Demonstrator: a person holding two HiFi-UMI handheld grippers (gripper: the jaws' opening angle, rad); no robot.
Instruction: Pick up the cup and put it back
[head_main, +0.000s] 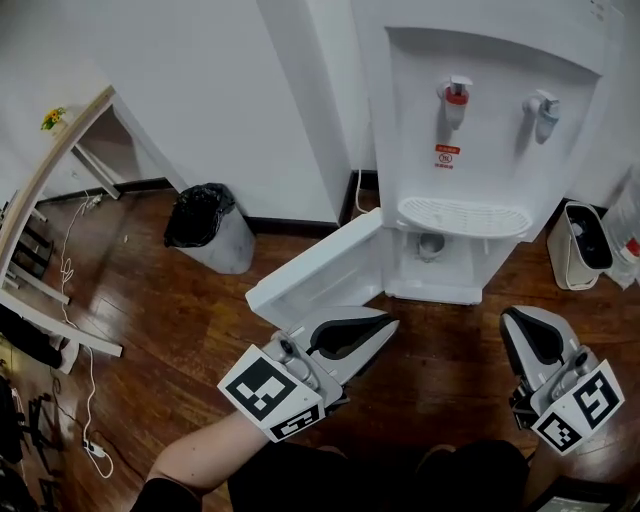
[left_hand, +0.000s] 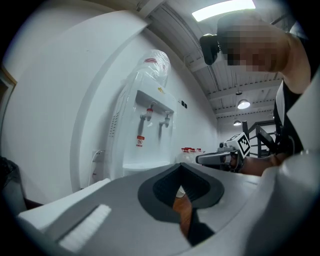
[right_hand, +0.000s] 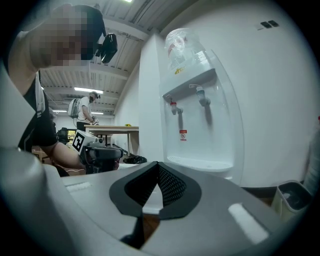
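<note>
Cup (head_main: 431, 245) in dispenser (head_main: 480, 120) cabinet, centre: looks light, smooth, maybe slippery; I'd pinch side wall gently. Left hand-held gripper (head_main: 352, 332), right hand-held gripper (head_main: 528, 338) both closed, empty.

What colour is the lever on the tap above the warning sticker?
The lever is red, clearest in the head view.

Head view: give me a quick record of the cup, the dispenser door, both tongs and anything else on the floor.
cup: in the dispenser's lower compartment, below the drip tray
door: swung open to the left
left tongs: shut, empty, by the door's outer edge, short of the cup
right tongs: shut, empty, over the floor right of the compartment
bin: black-bagged, on the floor at left by the wall
</note>
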